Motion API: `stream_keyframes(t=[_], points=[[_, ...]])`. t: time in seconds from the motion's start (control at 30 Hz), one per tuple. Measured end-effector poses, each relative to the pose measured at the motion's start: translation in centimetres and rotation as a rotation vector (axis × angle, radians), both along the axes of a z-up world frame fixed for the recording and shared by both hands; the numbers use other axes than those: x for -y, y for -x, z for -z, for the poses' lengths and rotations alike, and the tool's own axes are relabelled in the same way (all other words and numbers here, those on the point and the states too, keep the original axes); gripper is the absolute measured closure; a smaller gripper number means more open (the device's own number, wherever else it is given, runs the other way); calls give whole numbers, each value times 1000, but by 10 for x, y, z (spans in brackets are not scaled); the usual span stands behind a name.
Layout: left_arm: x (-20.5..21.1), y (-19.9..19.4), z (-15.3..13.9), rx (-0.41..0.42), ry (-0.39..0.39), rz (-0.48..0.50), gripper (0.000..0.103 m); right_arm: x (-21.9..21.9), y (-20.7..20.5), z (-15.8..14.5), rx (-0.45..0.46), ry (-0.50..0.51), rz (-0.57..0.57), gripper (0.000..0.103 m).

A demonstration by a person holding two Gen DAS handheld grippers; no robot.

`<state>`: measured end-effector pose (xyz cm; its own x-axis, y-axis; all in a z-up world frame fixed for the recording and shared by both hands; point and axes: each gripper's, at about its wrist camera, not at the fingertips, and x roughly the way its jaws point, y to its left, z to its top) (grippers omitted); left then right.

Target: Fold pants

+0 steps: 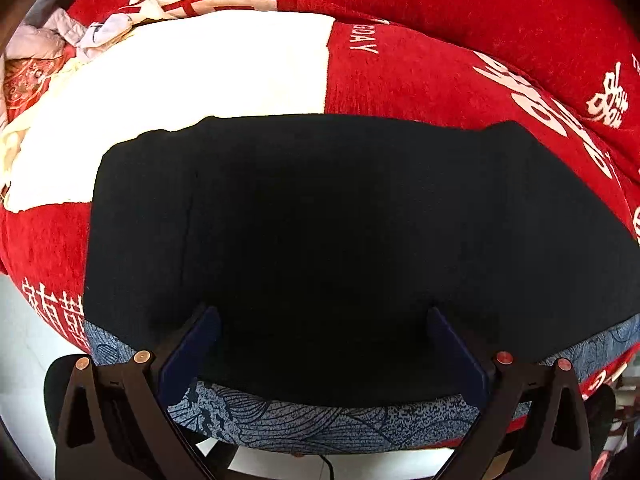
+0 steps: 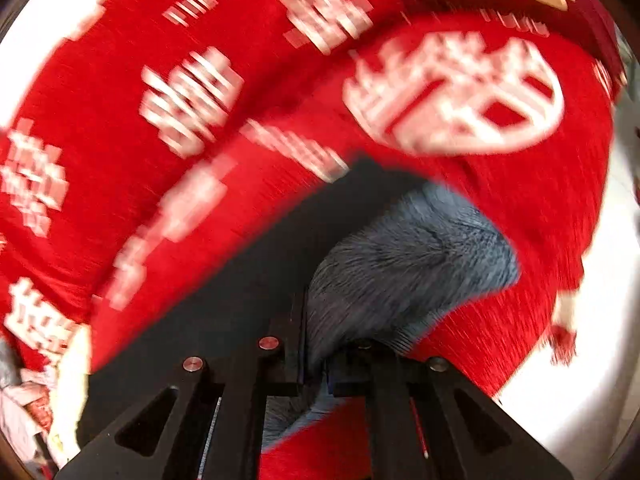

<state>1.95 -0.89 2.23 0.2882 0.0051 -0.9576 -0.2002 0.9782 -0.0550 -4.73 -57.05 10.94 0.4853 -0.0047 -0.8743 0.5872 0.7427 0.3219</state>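
Note:
The dark pants [image 1: 320, 220] lie folded flat on a red blanket [image 1: 420, 80], and a blue-grey patterned layer [image 1: 320, 424] shows along their near edge. My left gripper [image 1: 322, 332] stands open over that near edge, its blue fingers [image 1: 196, 344] wide apart with nothing pinched between them. The right wrist view is blurred. There my right gripper [image 2: 314, 344] is shut on a bunched fold of the blue-grey patterned cloth [image 2: 400, 264] of the pants, with the black cloth [image 2: 240, 280] running off to the left.
The blanket [image 2: 520, 220] carries white characters and has a large white patch [image 1: 200, 72] behind the pants. A heap of pale clothes [image 1: 48, 40] lies at the far left. A white floor [image 2: 580, 380] shows past the blanket's edge on the right.

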Motion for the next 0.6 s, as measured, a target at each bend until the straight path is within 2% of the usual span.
stream_keyframes(t=[0.07,0.13,0.2,0.27,0.3,0.33,0.37,0.4,0.47,0.5,0.53,0.57,0.6], points=[[-5,2,0,-12,19,1,0,9,12,4,45,-42,22,87],[-11,7,2,-17,39,-15,0,20,18,-1,57,-37,71,56],[-10,7,1,-15,43,-17,0,33,24,-10,111,-7,105,41],[-7,7,1,-9,26,-15,0,48,23,-14,154,-32,104,41],[-7,7,1,-6,21,-13,0,52,20,-15,150,-43,93,44],[-7,7,1,-5,19,-13,0,56,16,-14,128,-28,78,72],[-8,7,1,-7,22,-12,0,58,8,-13,62,38,66,89],[-8,6,0,-10,25,-12,0,58,0,-8,15,53,54,89],[-9,6,-2,-14,22,-19,0,62,-3,-4,-16,50,79,88],[-9,8,-4,-14,6,-24,0,60,-4,-8,-33,74,88,83],[-9,9,-7,-11,-7,-26,0,56,-7,-14,-60,124,105,68],[-8,11,-11,-2,-18,-26,0,51,-7,-22,-97,188,135,57],[-8,12,-15,8,-25,-23,0,46,-4,-31,-127,258,175,34]])
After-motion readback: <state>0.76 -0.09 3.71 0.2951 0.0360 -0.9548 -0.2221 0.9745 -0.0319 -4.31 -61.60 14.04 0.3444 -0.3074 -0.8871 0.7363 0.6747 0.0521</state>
